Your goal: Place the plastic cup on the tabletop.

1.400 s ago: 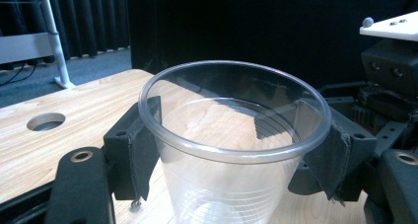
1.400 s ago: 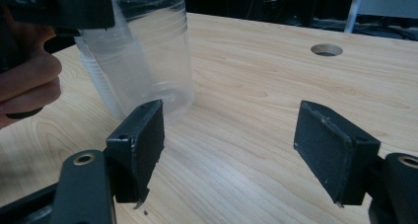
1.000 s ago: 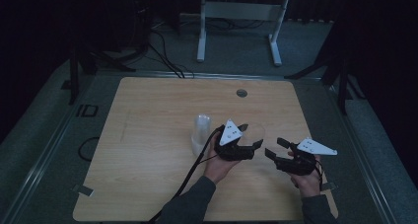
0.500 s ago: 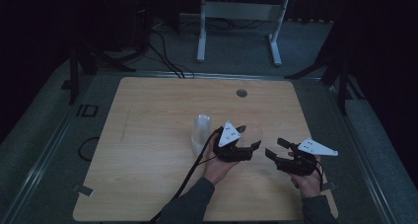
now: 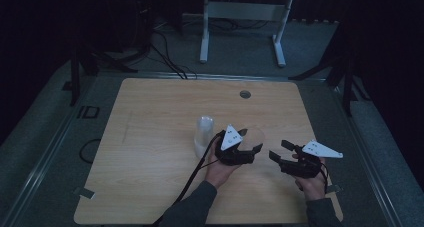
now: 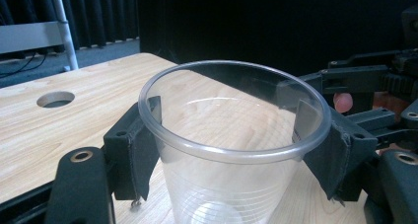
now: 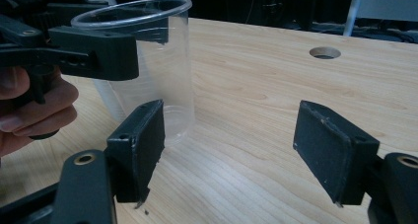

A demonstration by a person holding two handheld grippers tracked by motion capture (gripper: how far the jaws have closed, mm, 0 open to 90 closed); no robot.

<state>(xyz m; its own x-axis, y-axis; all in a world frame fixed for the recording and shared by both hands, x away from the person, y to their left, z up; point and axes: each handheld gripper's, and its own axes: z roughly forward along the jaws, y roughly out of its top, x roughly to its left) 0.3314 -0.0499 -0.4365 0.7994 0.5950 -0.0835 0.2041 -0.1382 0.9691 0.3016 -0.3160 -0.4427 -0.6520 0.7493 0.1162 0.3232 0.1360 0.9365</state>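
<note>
- Left gripper view showed the left gripper (image 6: 231,150) pinching a clear plastic cup (image 6: 231,184) just under its rim, upright on the table (image 6: 59,130).
- The right gripper (image 7: 241,150) hung beside it, jaws spread and empty.
- The cup looked light, thin and crushable; a gentle squeeze near the stiffer rim seemed safest.

Your cup stands on the tabletop, between the left tool's jaws.
Your clear plastic cup (image 6: 231,150) sits upright on the light wooden tabletop (image 5: 150,137); a stack of clear cups (image 5: 203,136) stands just left; your right tool (image 5: 279,152) waits right, apart.
</note>
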